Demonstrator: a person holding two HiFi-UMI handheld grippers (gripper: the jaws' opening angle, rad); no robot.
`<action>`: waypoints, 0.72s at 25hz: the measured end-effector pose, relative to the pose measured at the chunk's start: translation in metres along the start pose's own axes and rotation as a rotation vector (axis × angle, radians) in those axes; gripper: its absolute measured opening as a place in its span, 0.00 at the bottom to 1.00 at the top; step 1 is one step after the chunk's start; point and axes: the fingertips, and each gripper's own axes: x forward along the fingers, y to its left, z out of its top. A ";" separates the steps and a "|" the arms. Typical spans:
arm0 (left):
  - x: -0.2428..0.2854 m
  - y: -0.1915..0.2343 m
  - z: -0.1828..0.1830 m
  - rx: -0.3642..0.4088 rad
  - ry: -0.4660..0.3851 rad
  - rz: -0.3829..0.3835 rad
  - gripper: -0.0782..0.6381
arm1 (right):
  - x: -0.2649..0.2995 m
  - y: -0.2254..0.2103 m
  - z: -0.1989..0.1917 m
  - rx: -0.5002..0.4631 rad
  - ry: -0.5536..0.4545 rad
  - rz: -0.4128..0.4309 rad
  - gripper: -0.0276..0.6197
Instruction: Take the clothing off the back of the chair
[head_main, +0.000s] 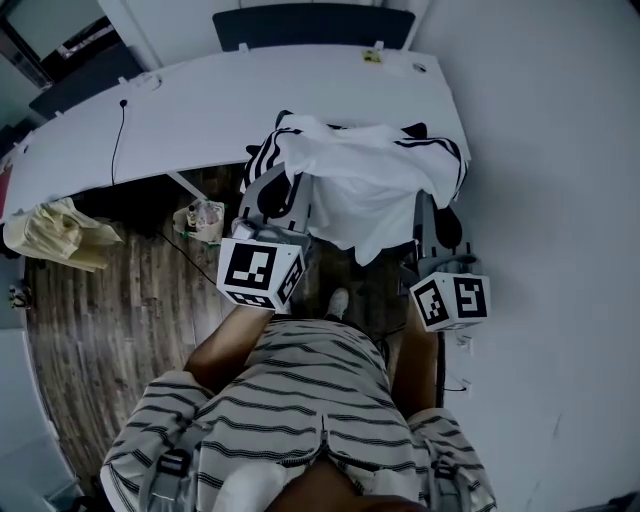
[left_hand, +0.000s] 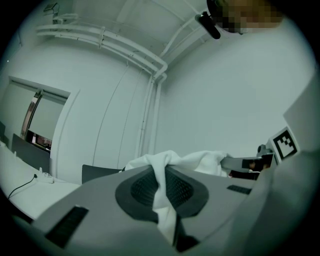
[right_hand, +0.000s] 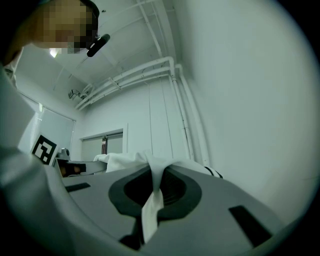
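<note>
Both pairs of my fingers are clamped on the shirt (head_main: 365, 185). The left gripper (left_hand: 164, 186) has a white fold pinched between its closed jaws and the right gripper (right_hand: 152, 187) has another, with a tail of cloth hanging out below each pinch. The shirt is spread between the two, bunched and sagging in the middle, just in front of the desk (head_main: 150, 130). I can barely make out the chair under the cloth, so I cannot tell whether the shirt is clear of its back or draped on it.

I judge this to be the lift-off. To do it well I need both pinches firm, since each bites only a narrow fold and a jerk could pull it free. I should raise both hands evenly, so the cloth comes straight up rather than dragging sideways over the back, where a hem could snag. The black-striped sleeves (head_main: 440, 150) lie toward the desk side, and I want them over the top edge before I draw the shirt toward me. Only once nothing trails on the chair should I carry it away.
</note>
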 end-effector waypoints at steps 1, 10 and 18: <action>-0.003 -0.001 0.001 -0.003 -0.002 -0.003 0.15 | -0.003 0.002 0.001 -0.004 0.000 -0.001 0.08; -0.016 -0.012 0.000 0.001 0.003 -0.051 0.15 | -0.022 0.021 -0.003 -0.008 0.000 -0.001 0.08; -0.022 -0.016 -0.031 0.002 0.069 -0.070 0.15 | -0.033 0.022 -0.038 0.022 0.057 -0.018 0.08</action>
